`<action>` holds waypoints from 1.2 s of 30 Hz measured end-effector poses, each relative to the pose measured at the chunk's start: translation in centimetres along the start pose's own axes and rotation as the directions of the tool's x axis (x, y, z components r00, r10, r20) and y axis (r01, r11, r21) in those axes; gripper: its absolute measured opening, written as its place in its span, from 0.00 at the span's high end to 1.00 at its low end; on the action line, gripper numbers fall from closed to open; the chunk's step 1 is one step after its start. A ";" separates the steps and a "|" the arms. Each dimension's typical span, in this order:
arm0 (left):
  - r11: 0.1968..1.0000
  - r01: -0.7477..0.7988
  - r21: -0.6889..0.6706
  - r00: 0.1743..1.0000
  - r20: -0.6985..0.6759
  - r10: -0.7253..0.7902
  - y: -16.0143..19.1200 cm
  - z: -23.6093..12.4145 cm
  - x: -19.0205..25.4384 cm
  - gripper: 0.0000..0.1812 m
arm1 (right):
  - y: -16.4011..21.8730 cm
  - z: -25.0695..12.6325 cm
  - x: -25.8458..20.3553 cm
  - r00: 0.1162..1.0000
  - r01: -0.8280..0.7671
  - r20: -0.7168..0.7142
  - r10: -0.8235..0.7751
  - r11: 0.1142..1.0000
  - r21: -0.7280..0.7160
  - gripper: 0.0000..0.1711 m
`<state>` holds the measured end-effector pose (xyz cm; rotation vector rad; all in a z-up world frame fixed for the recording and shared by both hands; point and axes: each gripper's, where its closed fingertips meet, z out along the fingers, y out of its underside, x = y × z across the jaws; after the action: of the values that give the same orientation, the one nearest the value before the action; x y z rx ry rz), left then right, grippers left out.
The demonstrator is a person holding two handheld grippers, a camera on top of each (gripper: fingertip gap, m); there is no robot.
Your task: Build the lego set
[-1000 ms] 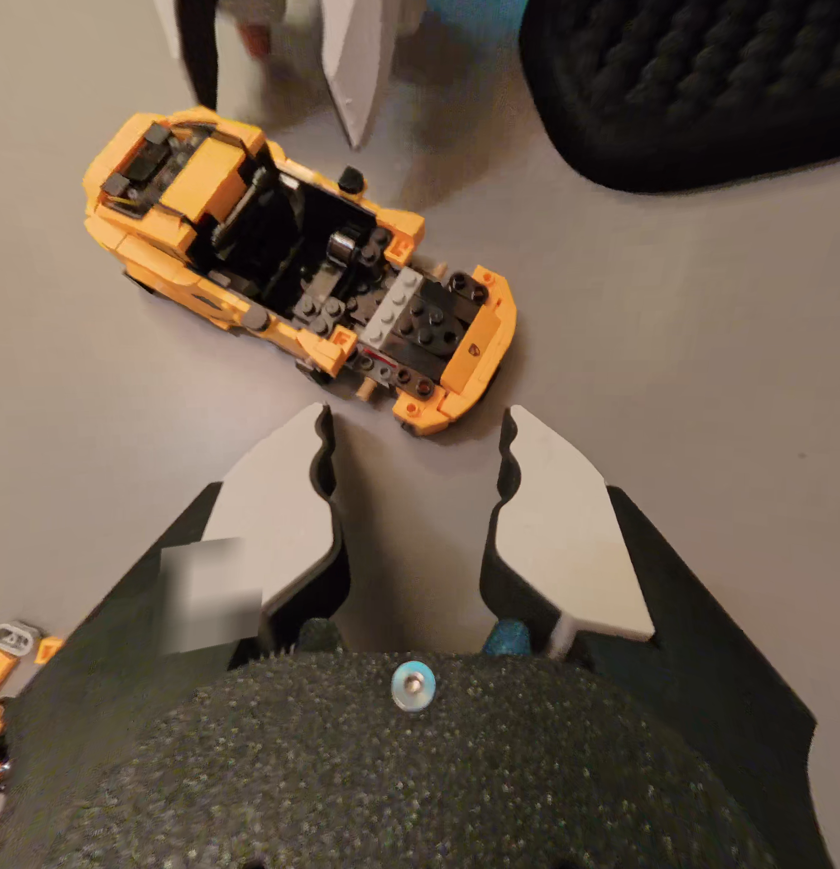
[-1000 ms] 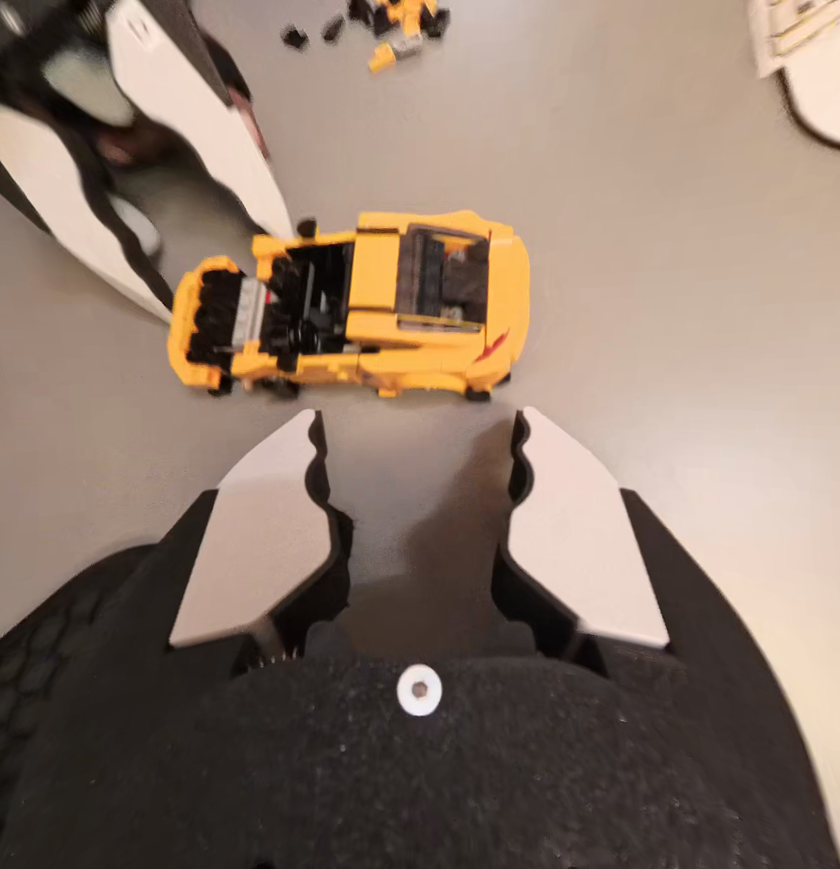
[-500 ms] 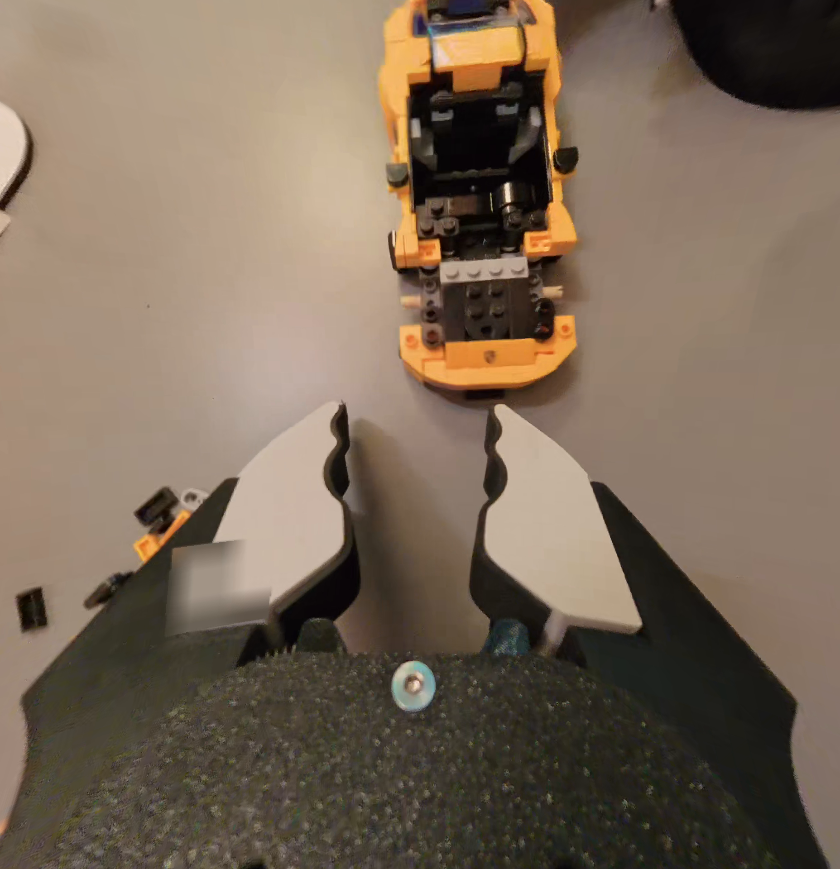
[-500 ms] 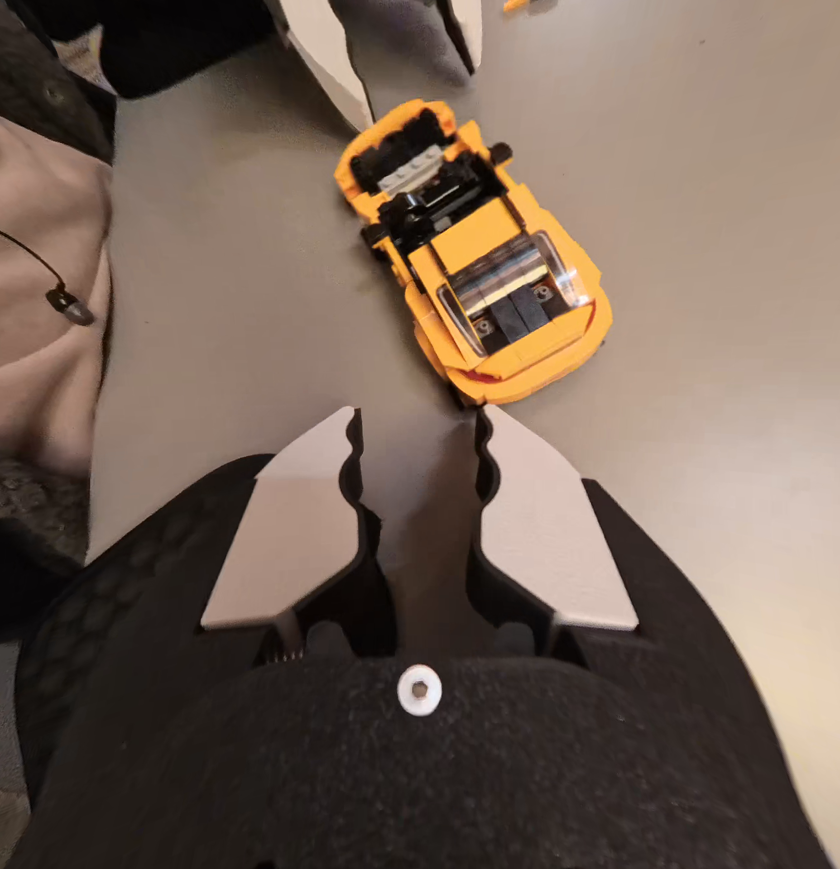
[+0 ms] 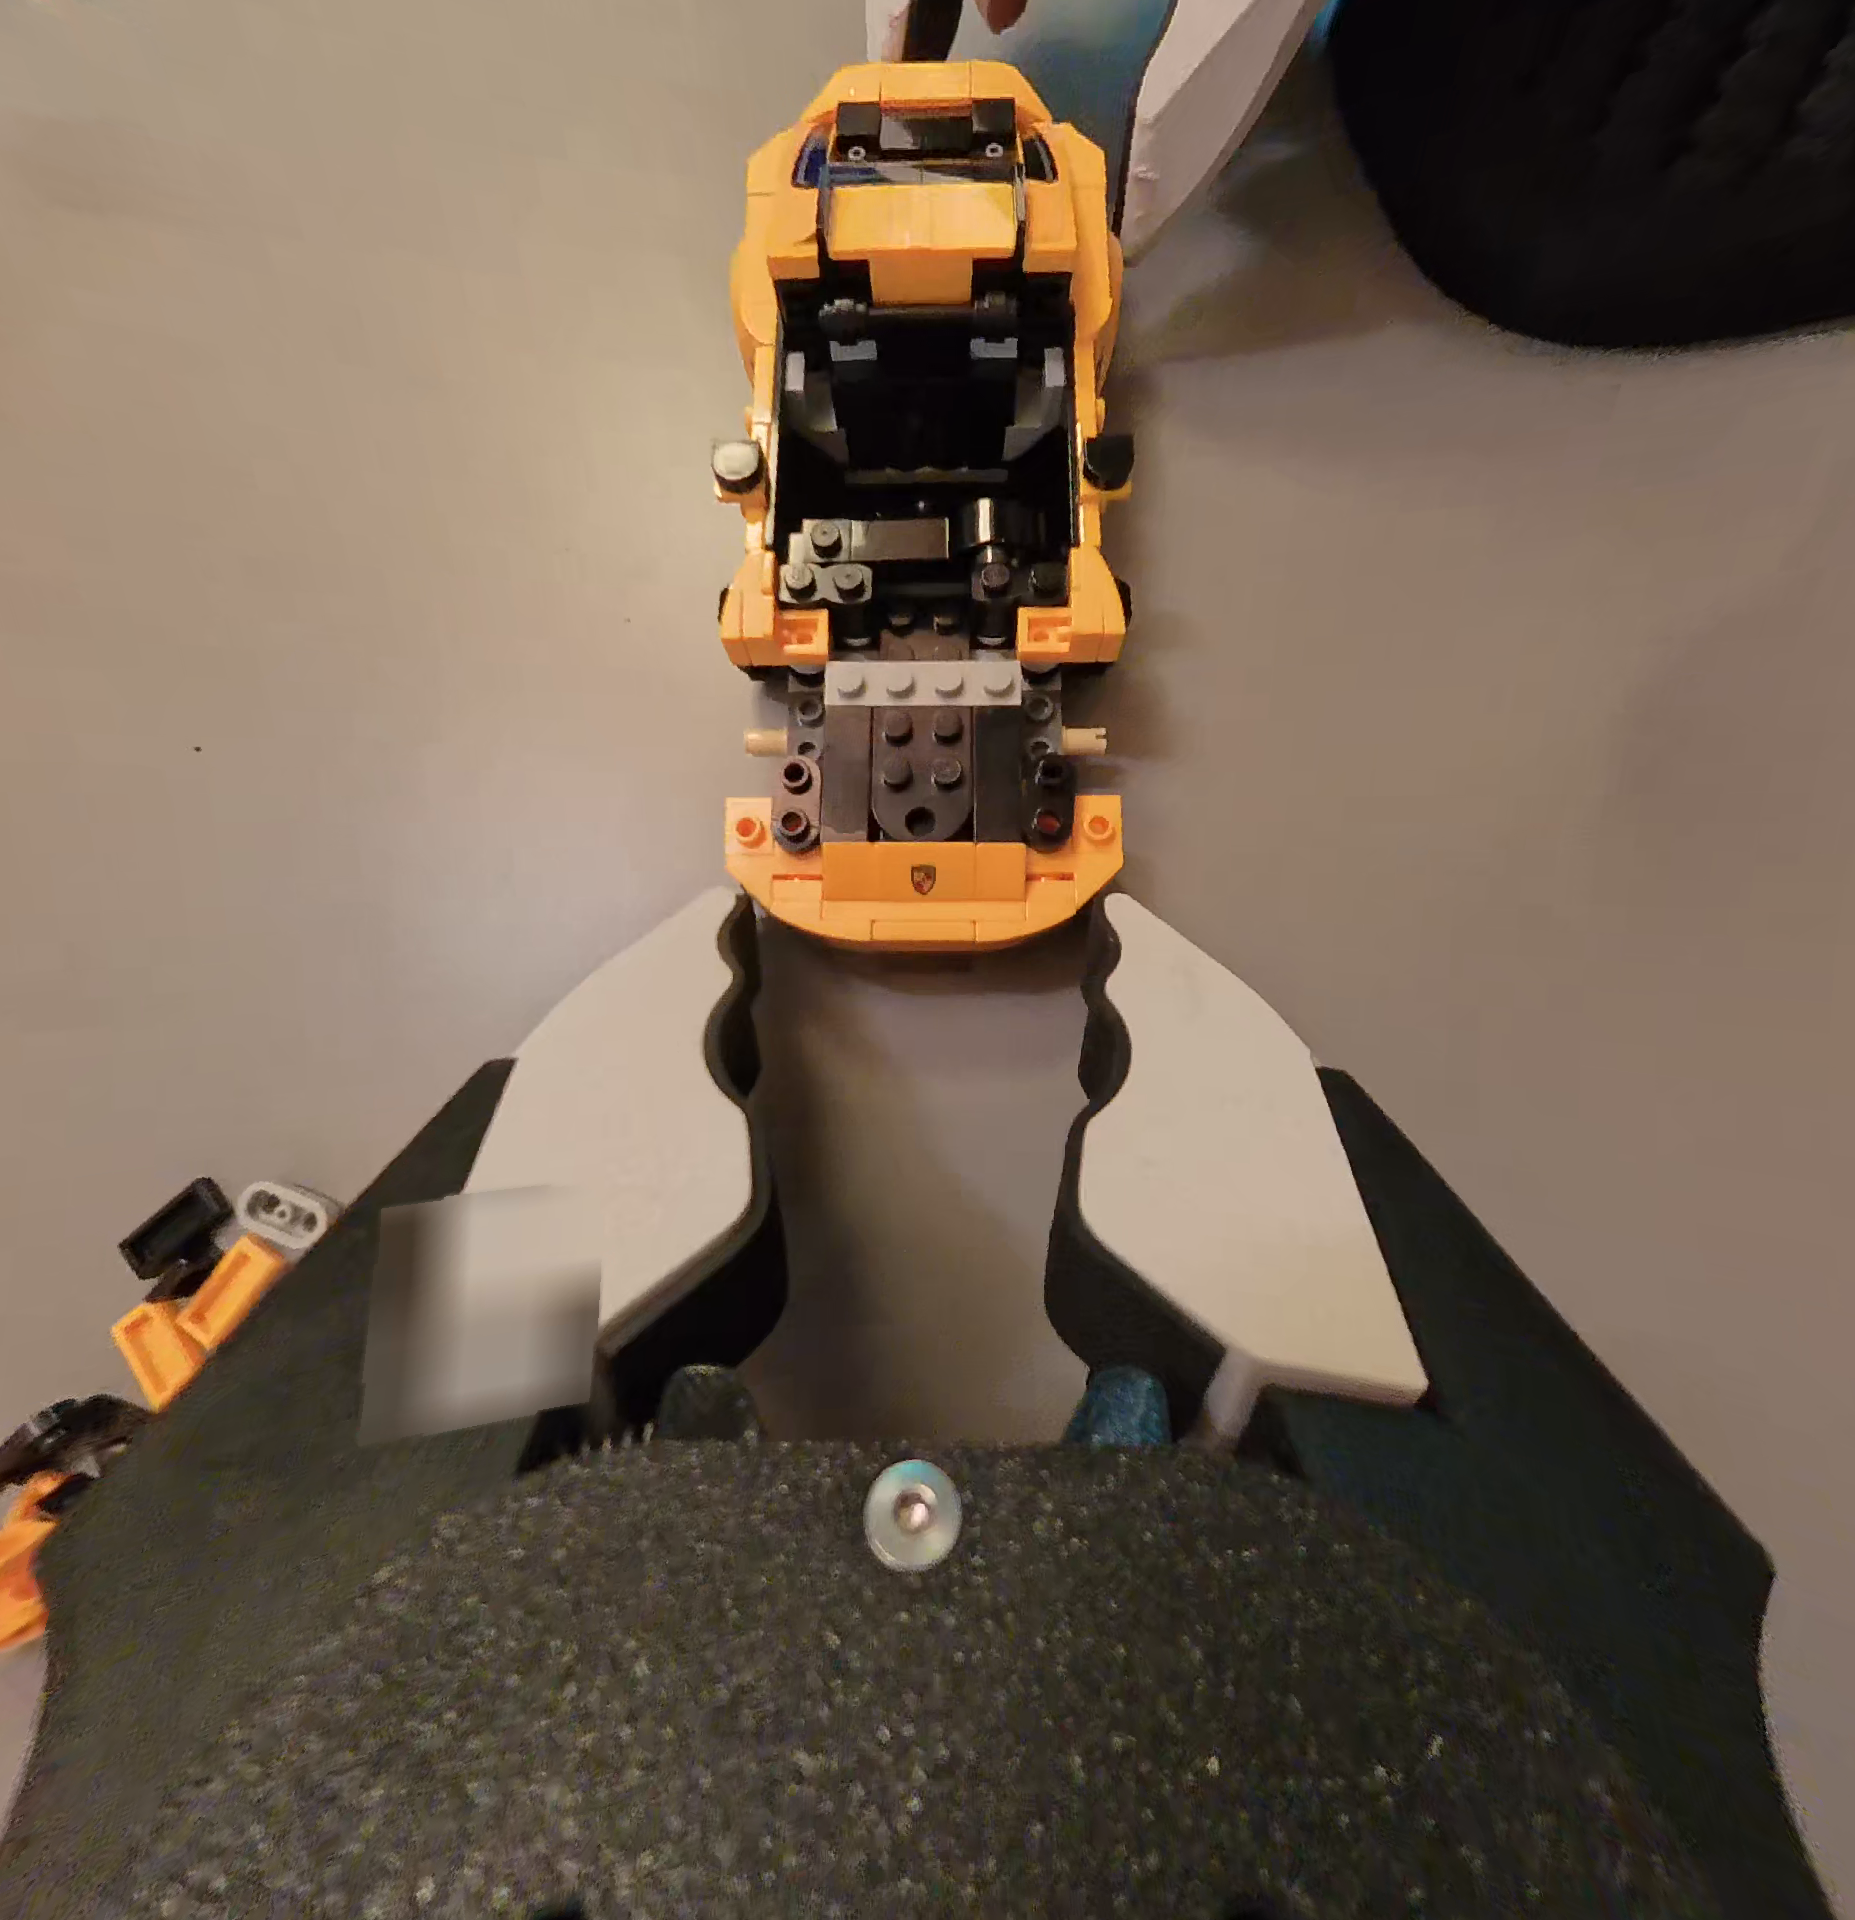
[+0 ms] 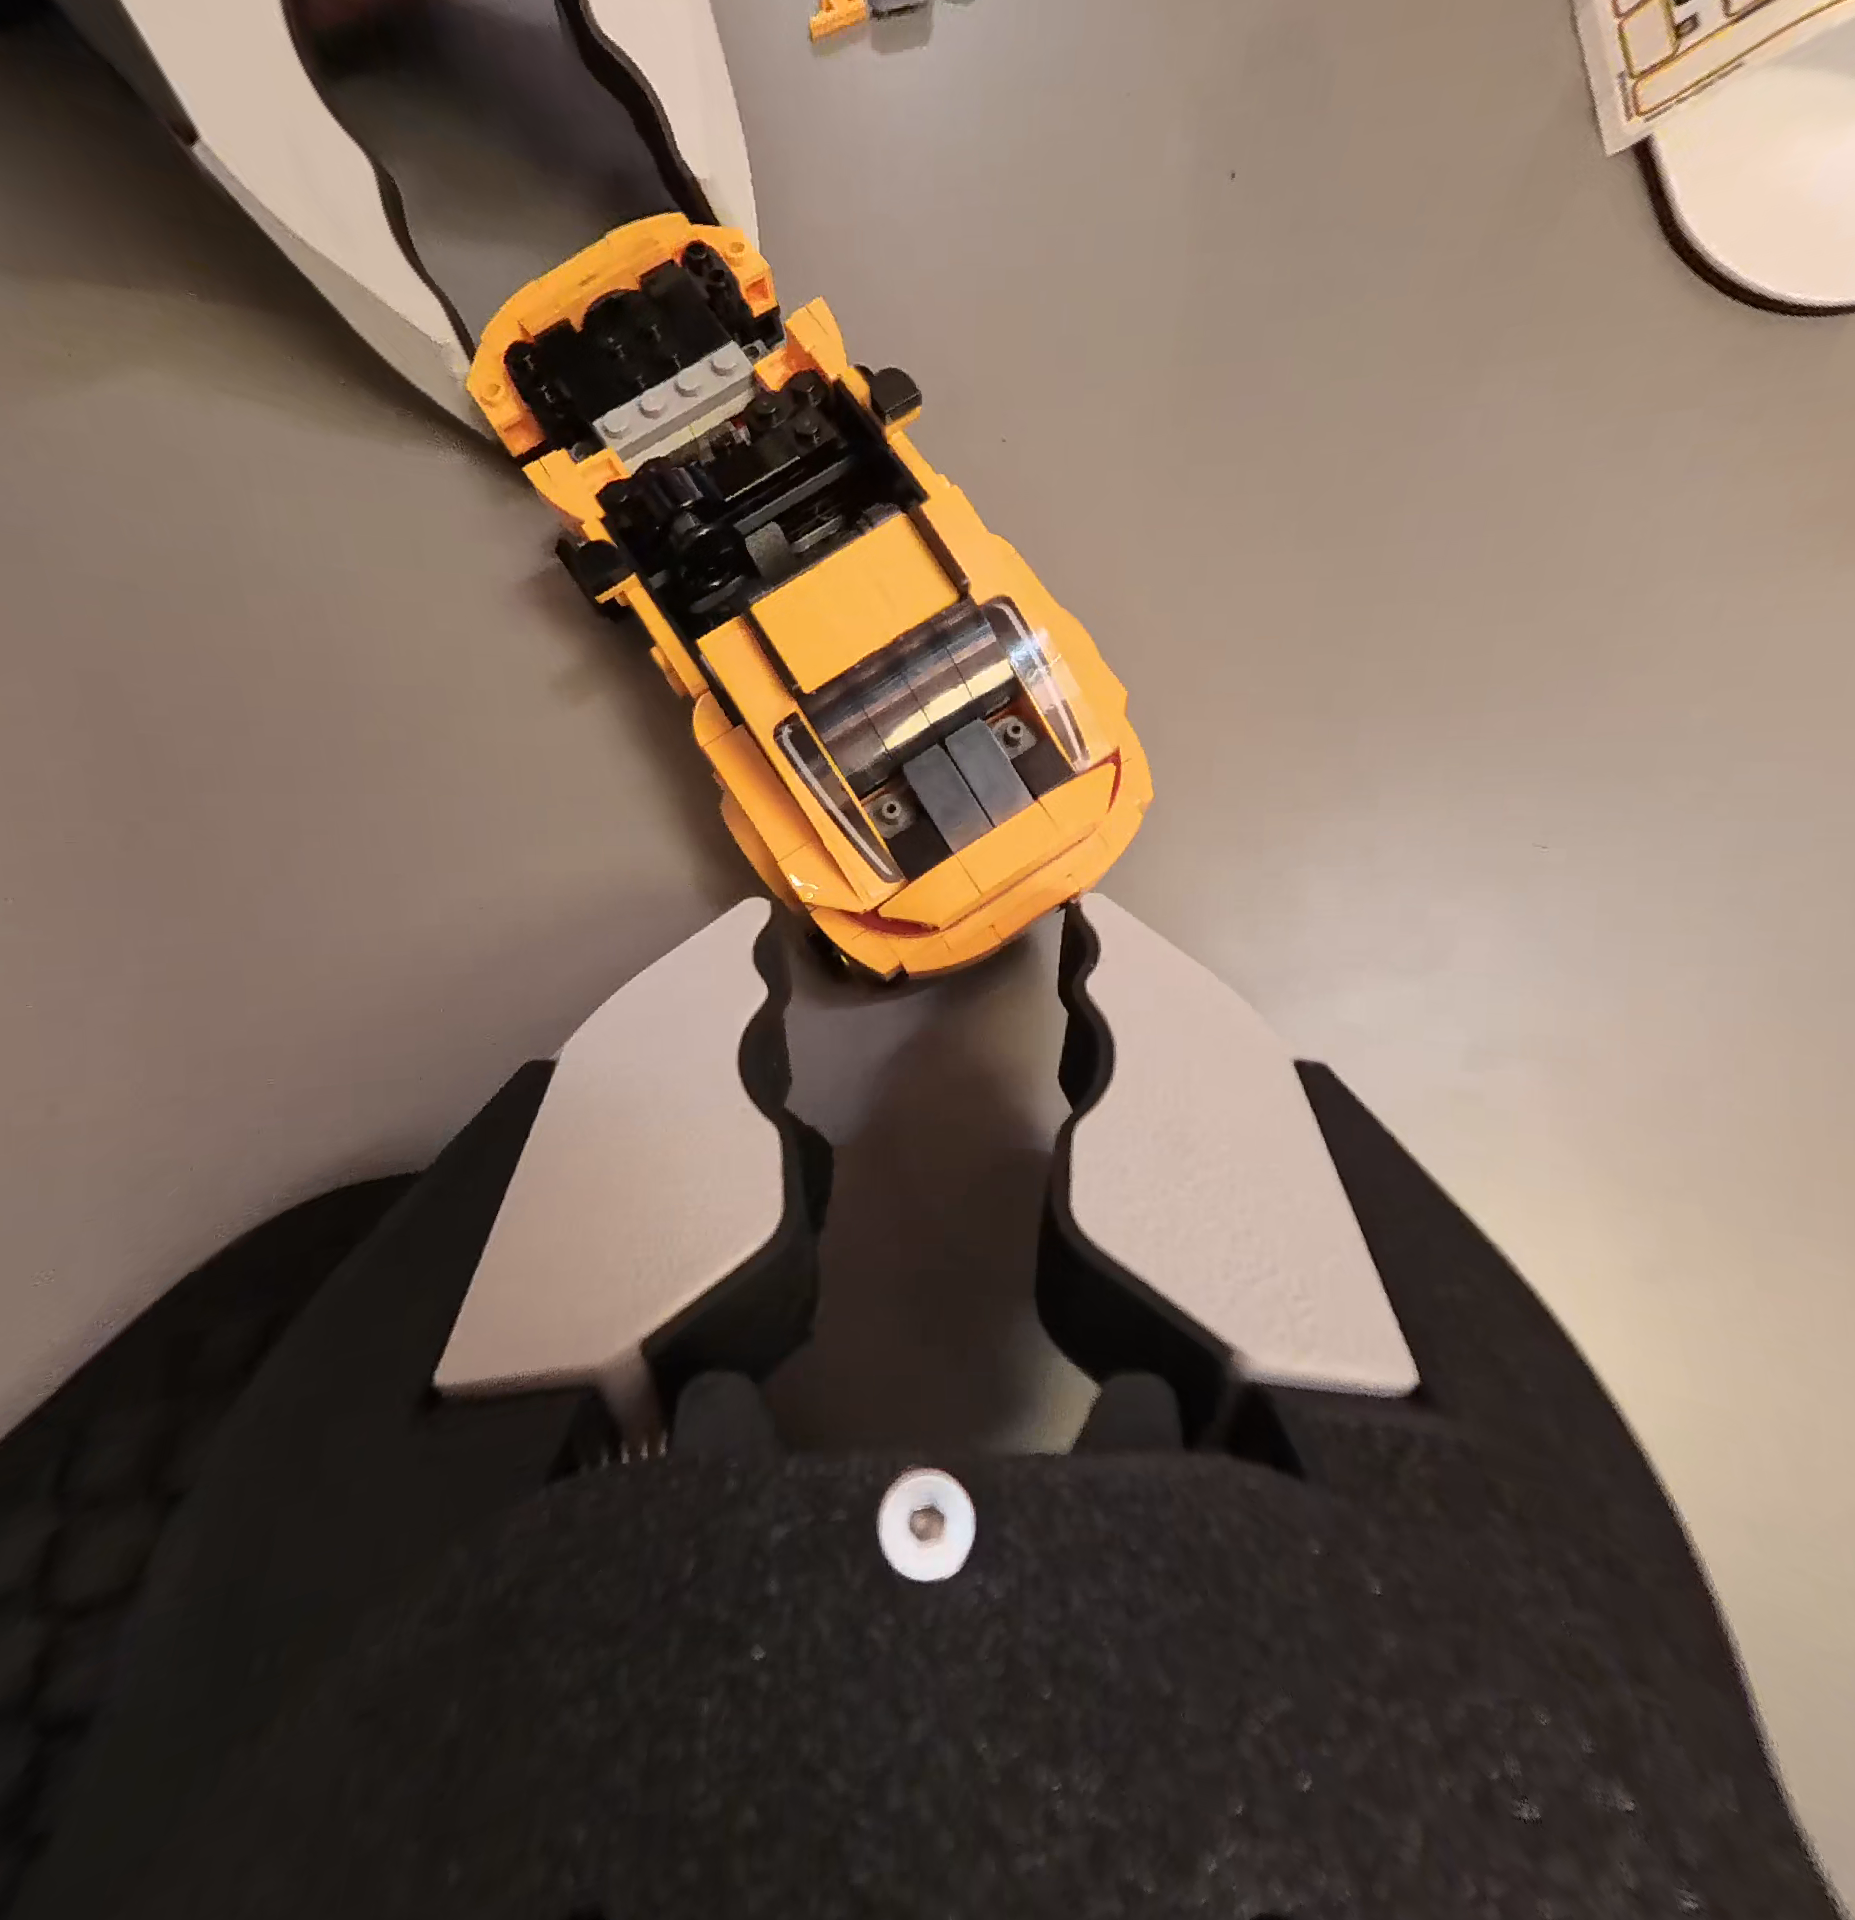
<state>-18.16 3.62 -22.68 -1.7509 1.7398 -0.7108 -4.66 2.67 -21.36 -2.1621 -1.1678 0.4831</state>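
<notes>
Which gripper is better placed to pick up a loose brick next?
Left, likely: the left gripper has the loose bricks beside it. The right gripper is open at the car, far from them.

Car (image 5: 923,582) on table (image 5: 331,623) between both grippers' fingers; loose pieces (image 5: 190,1288) left.

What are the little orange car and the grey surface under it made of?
The orange car looks like glossy moulded plastic bricks: round studs, sharp seams and small highlights show. Its rear window seems clear plastic, catching glare. The grey table looks smooth and matte, perhaps laminate; the pictures don't settle it.
</notes>
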 end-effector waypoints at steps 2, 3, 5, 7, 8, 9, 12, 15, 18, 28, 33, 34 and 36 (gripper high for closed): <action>0.999 -0.033 -0.002 0.999 -0.028 0.033 0.3 -0.3 -0.2 0.68 | 0.1 0.0 -0.6 1.000 -0.002 -0.018 0.001 1.000 -0.014 0.73; 0.999 -0.054 0.000 0.997 -0.046 0.054 0.4 -0.4 -0.4 0.68 | 0.1 0.0 -0.9 1.000 -0.001 -0.031 0.000 1.000 -0.025 0.73; 0.996 -0.088 -0.001 0.992 -0.090 0.087 0.7 -0.7 -0.7 0.68 | 0.1 0.0 -1.7 0.998 -0.007 -0.058 0.005 0.999 -0.042 0.73; 0.994 -0.112 -0.010 0.988 -0.110 0.110 0.9 -0.9 -0.9 0.68 | 0.1 0.1 -2.1 0.995 0.012 -0.095 -0.016 0.999 -0.050 0.74; 0.993 -0.119 -0.010 0.986 -0.115 0.117 0.9 -0.9 -0.9 0.68 | 0.1 0.1 -2.2 0.994 0.013 -0.108 -0.018 0.999 -0.048 0.75; 0.992 -0.122 -0.006 0.986 -0.118 0.121 0.8 -0.8 -1.0 0.68 | 0.1 0.1 -2.2 0.994 0.004 -0.112 -0.009 0.999 -0.045 0.75; 0.993 -0.116 0.011 0.987 -0.114 0.116 0.8 -0.8 -1.0 0.68 | 0.1 0.1 -2.2 0.993 -0.016 -0.116 0.012 0.999 -0.035 0.75; 0.995 -0.094 0.025 0.993 -0.071 0.096 0.9 -0.9 -1.6 0.70 | 0.0 0.2 -1.9 0.991 -0.028 -0.130 0.024 0.999 -0.028 0.76; 0.996 -0.076 0.040 0.996 -0.050 0.078 0.8 -0.9 -1.8 0.72 | -0.3 0.2 -1.4 0.986 -0.048 -0.157 0.048 0.999 0.003 0.76; 0.998 -0.054 0.019 0.994 0.093 0.052 1.2 -1.6 -4.2 0.71 | -2.3 1.7 2.0 0.964 -0.041 -0.259 0.058 0.997 0.072 0.83; 0.997 -0.059 0.049 0.992 0.119 0.052 1.1 -2.5 -4.7 0.71 | -3.0 1.1 2.8 0.939 -0.008 -0.338 0.063 0.987 0.162 0.81; 0.995 -0.060 0.081 0.992 0.117 0.051 0.7 -3.1 -4.7 0.70 | -3.7 0.3 2.9 0.931 0.019 -0.359 0.059 0.977 0.211 0.80; 0.980 -0.033 0.196 0.994 0.107 0.012 -0.7 -4.9 -4.9 0.72 | -5.6 -2.0 3.5 0.906 0.057 -0.414 0.088 0.944 0.326 0.76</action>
<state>-21.24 8.36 -18.61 -1.6025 1.5600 -0.7408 -5.06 7.29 -16.19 -1.8574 -0.7645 0.1791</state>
